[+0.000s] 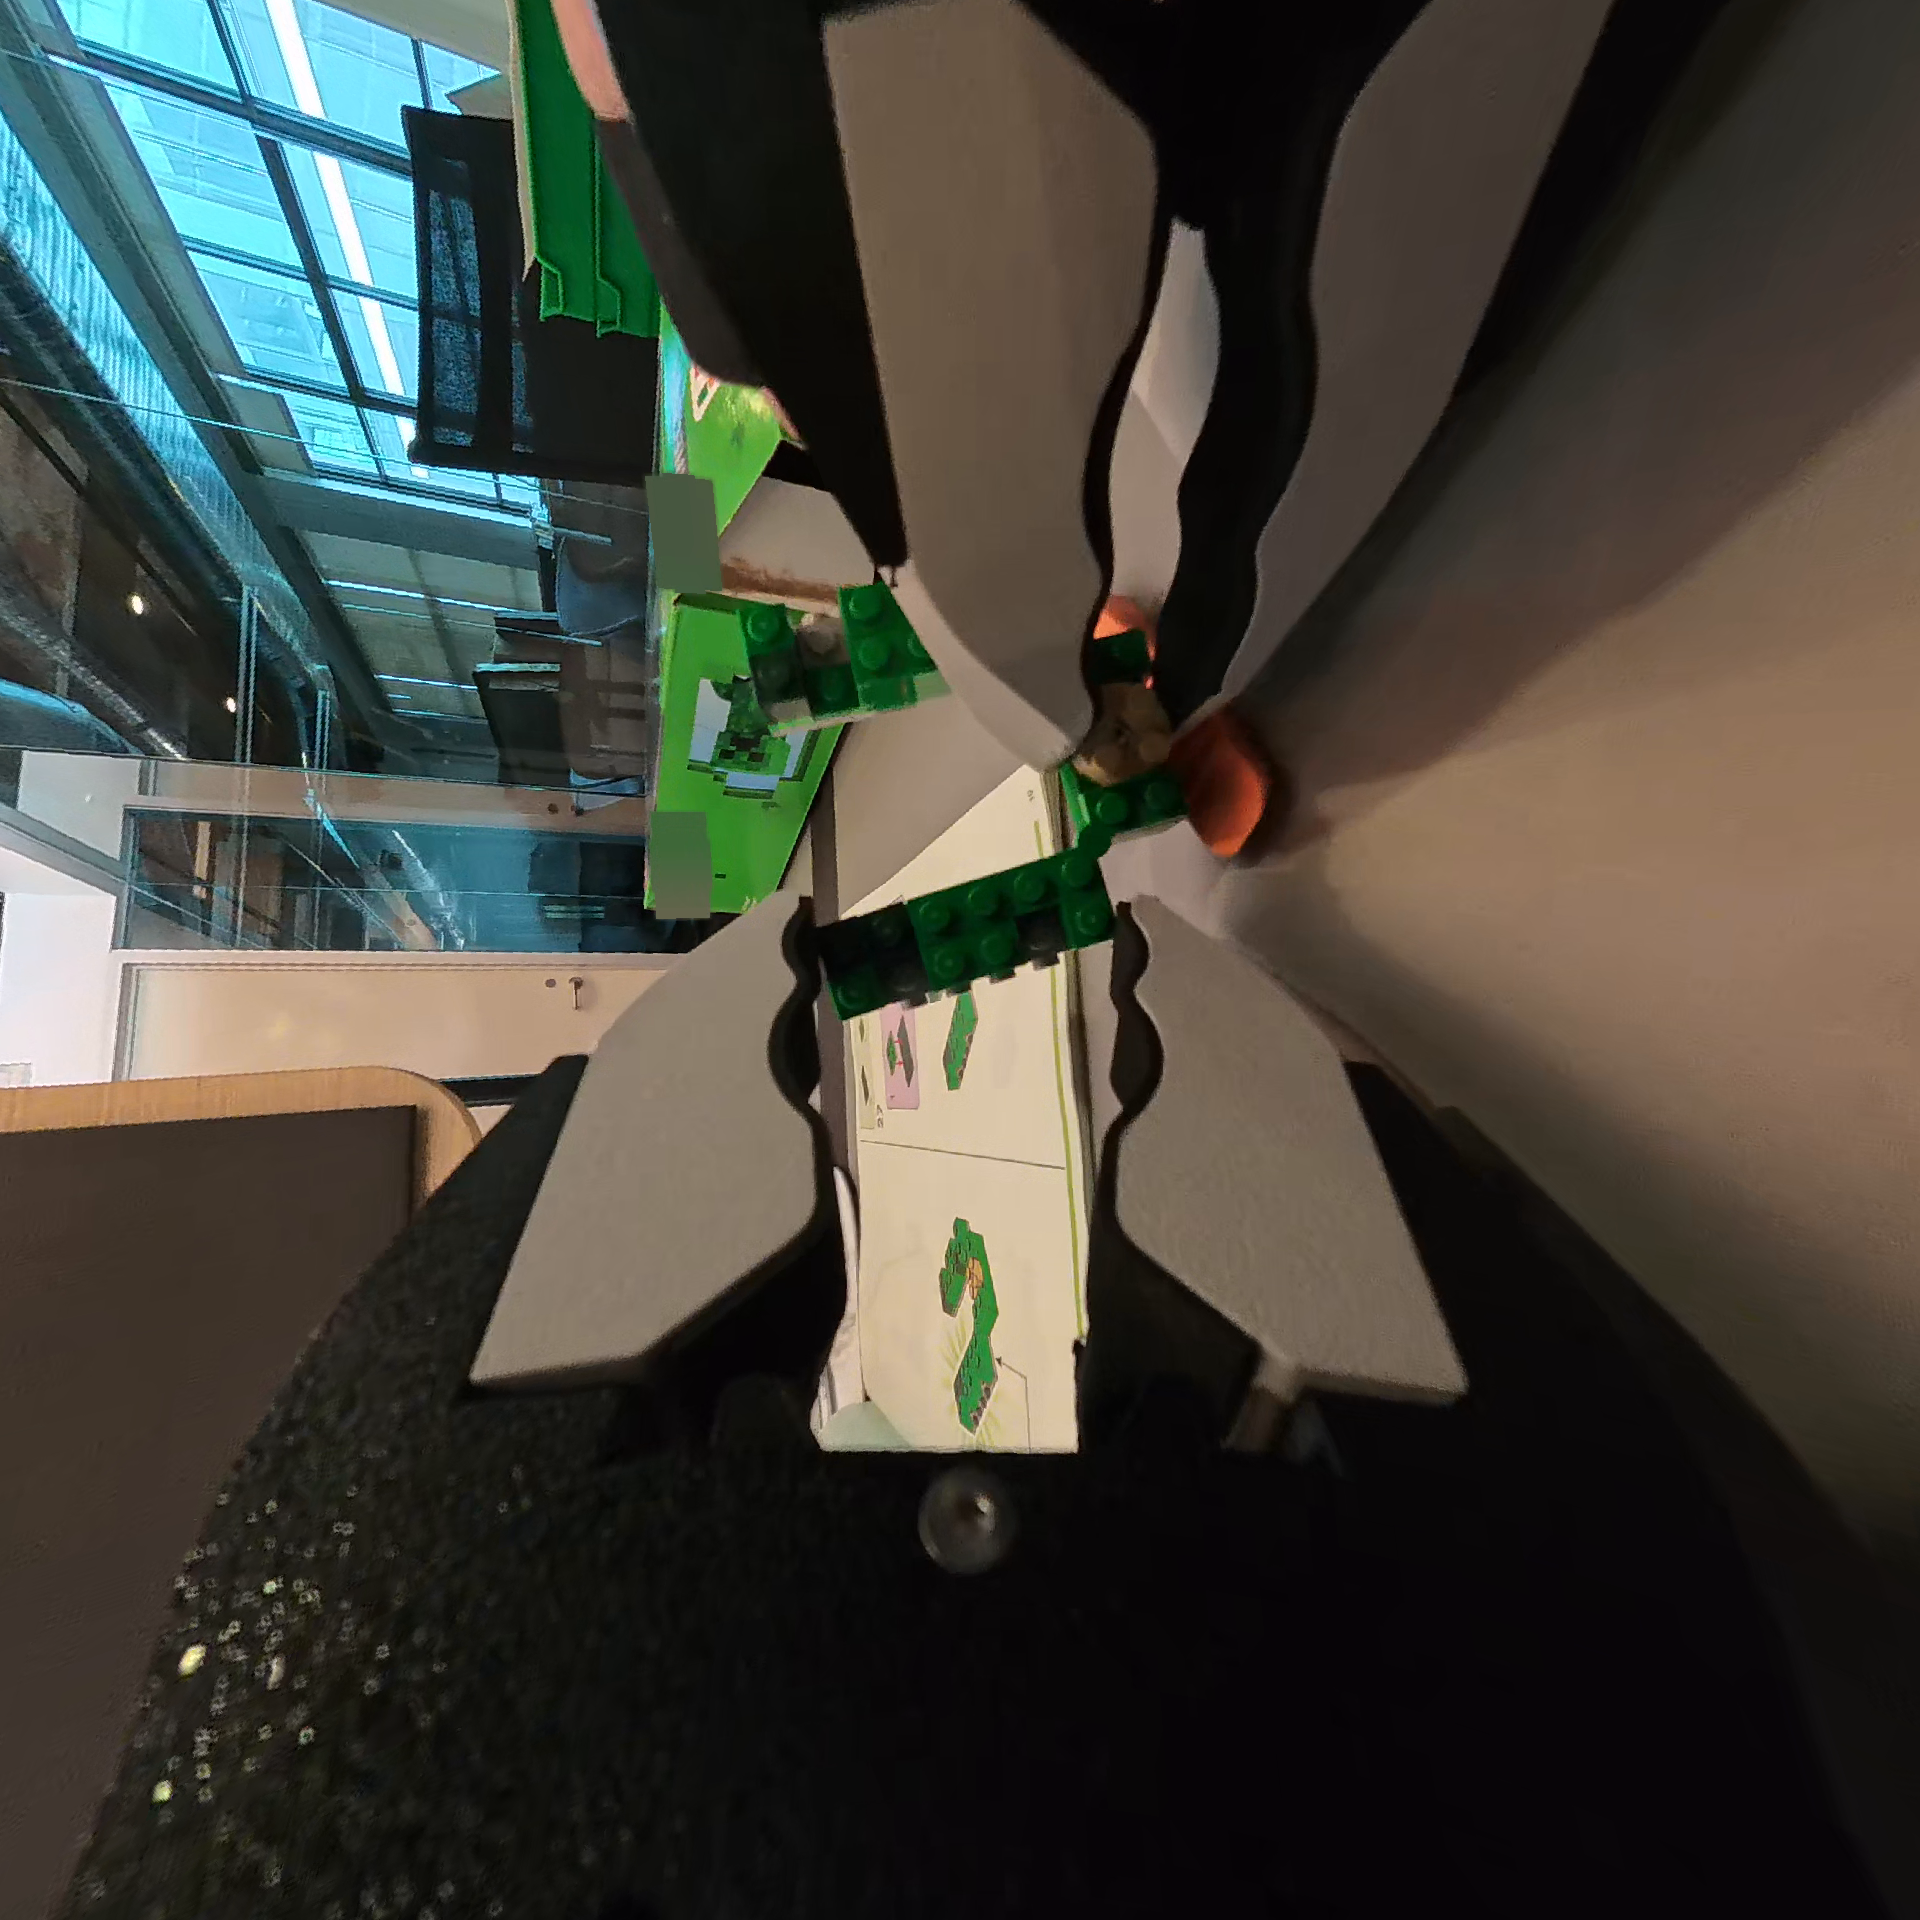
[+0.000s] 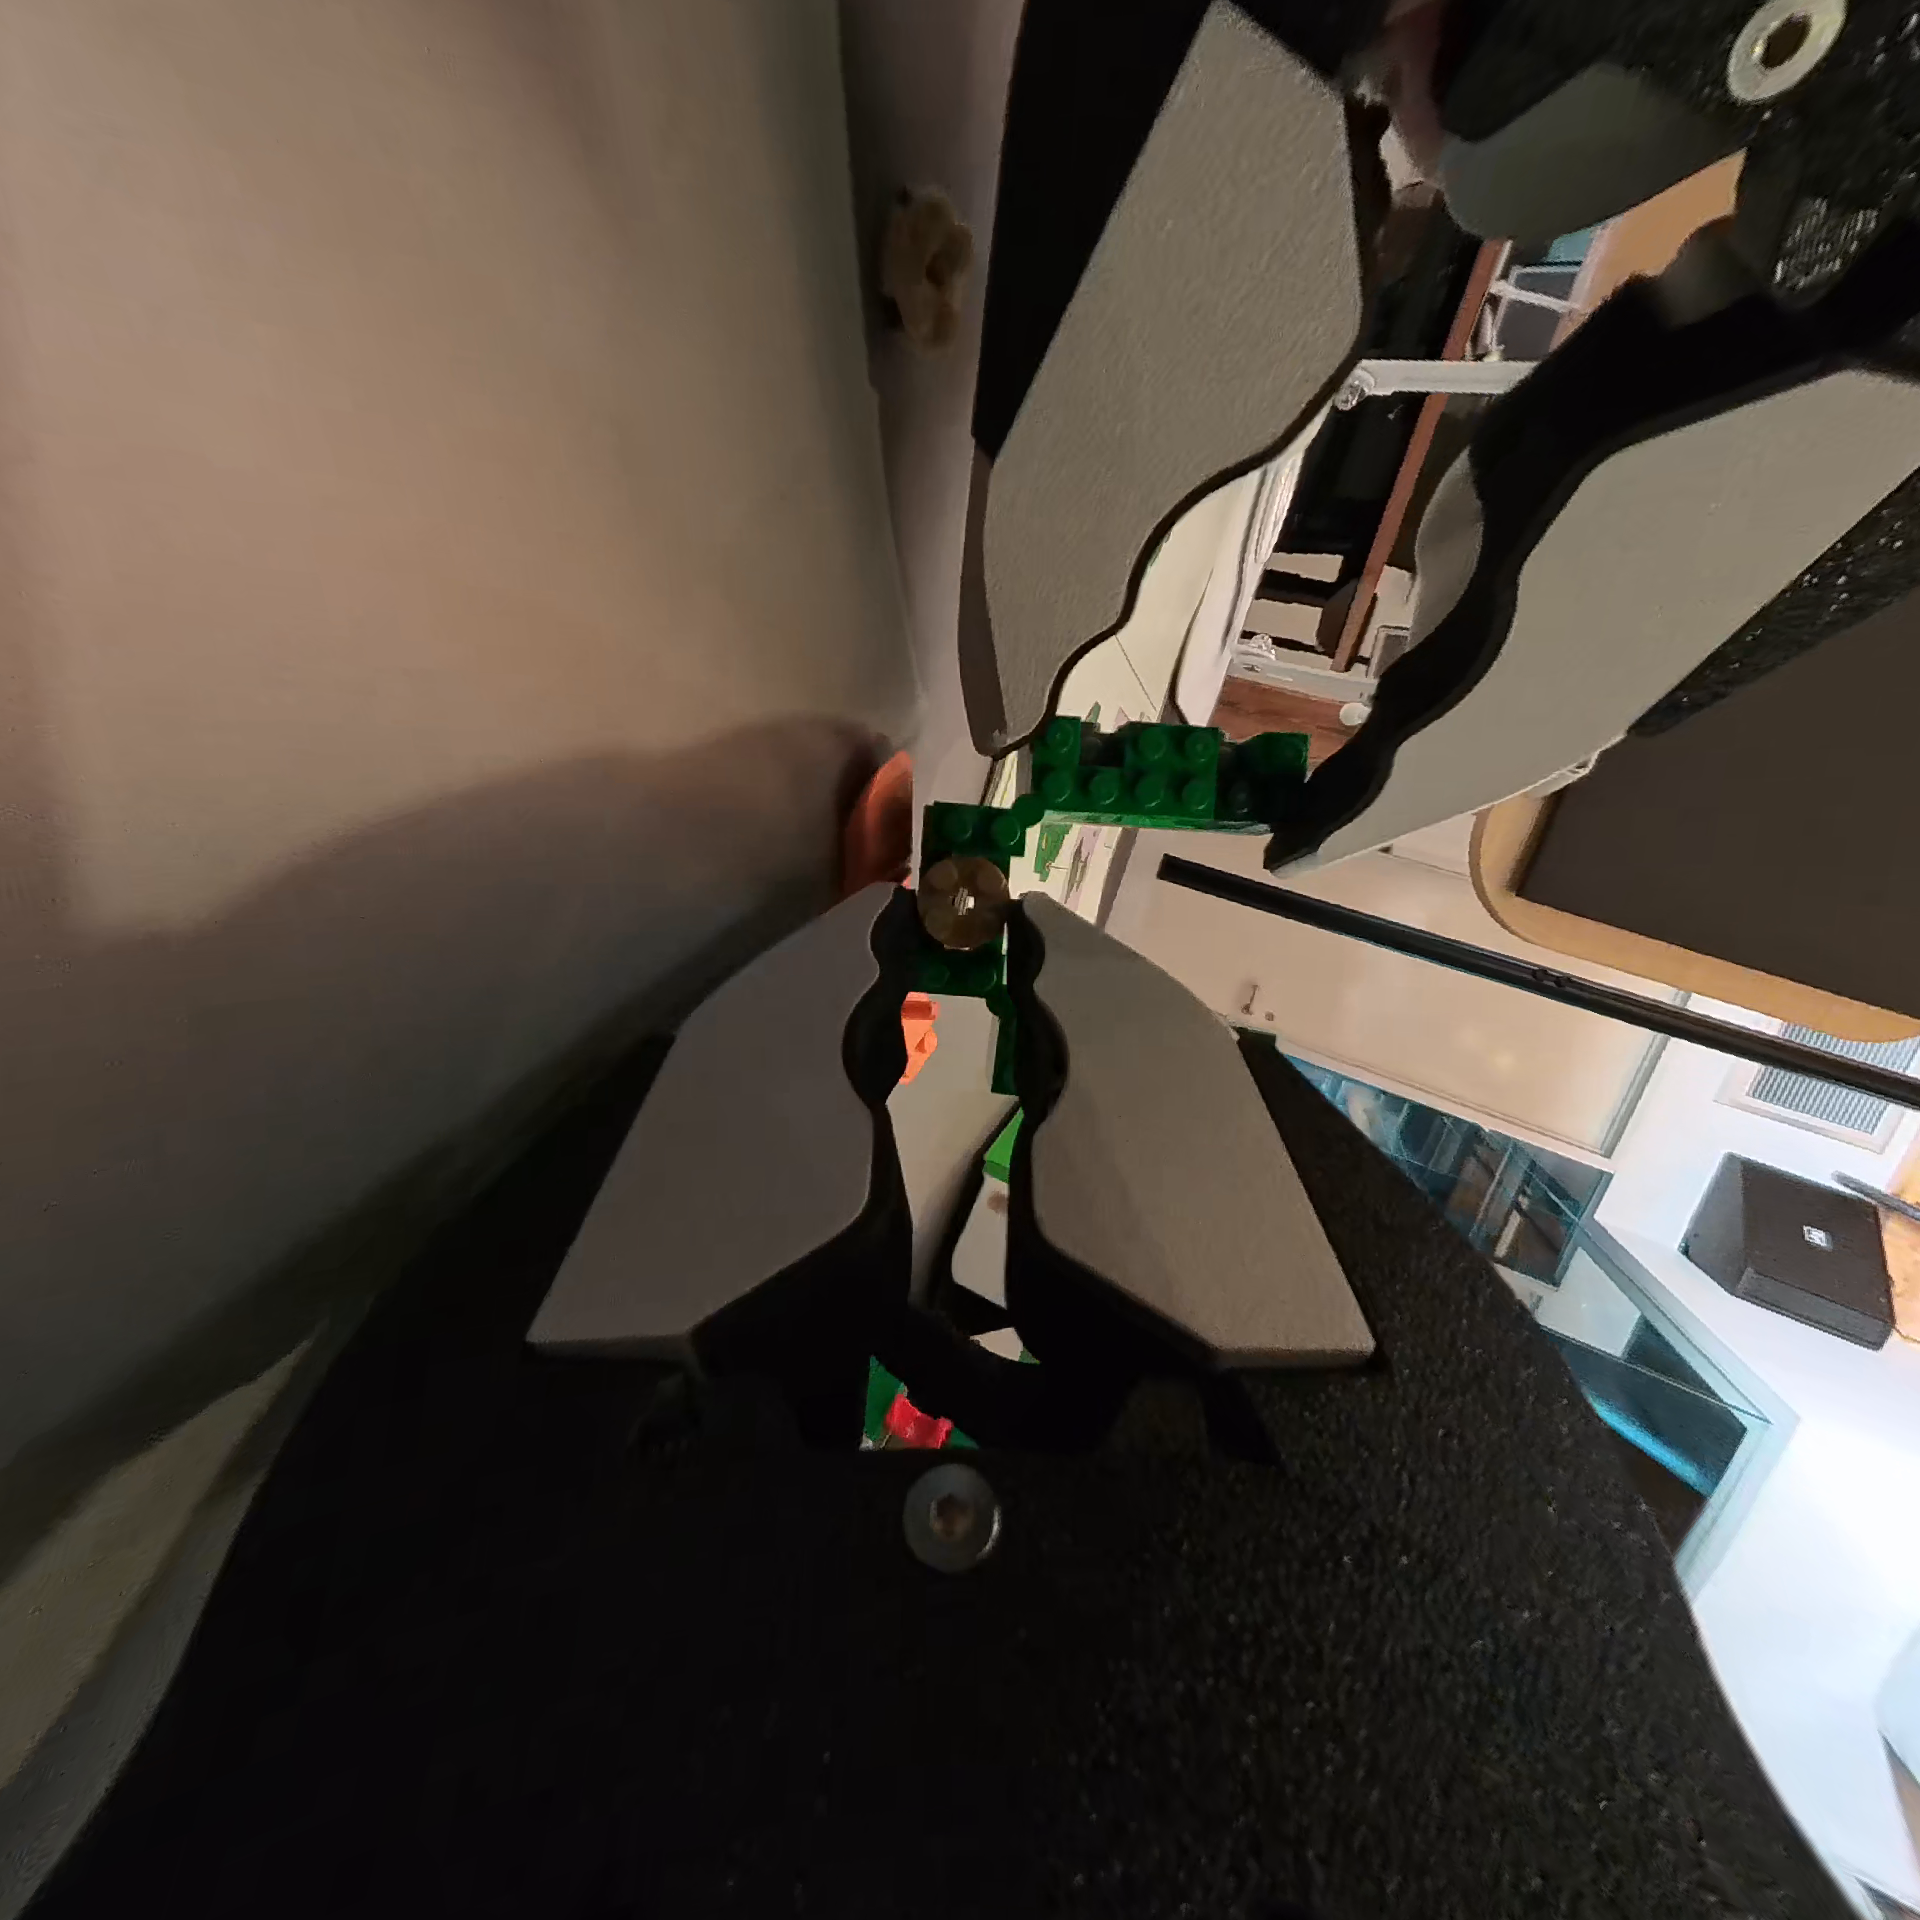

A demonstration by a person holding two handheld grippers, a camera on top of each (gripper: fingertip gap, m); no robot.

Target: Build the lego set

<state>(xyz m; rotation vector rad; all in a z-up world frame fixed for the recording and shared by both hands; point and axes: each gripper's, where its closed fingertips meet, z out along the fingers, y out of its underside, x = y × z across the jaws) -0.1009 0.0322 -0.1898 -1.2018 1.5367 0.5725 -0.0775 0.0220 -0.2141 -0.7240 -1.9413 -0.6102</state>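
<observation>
A green Lego plate assembly [image 1: 966, 935] is held in the air, tilted, over the grey table [image 1: 1558, 831]. My left gripper [image 1: 964, 920] is shut on its long end. My right gripper [image 2: 961, 914] is shut on a tan round piece [image 2: 961, 896] that sits on the other end of the green assembly [image 2: 1143, 779]. In the left wrist view the right gripper [image 1: 1127, 727] comes in from the top with the tan round piece [image 1: 1122, 740]. In the right wrist view the left gripper [image 2: 1143, 795] comes in from the top.
An orange piece [image 1: 1231, 790] lies on the table just beyond the assembly and also shows in the right wrist view [image 2: 881, 821]. A tan flower piece [image 2: 925, 265] lies farther off. The open instruction booklet [image 1: 966, 1299], a second green sub-build [image 1: 847, 655] and the green box [image 1: 727, 790] lie behind.
</observation>
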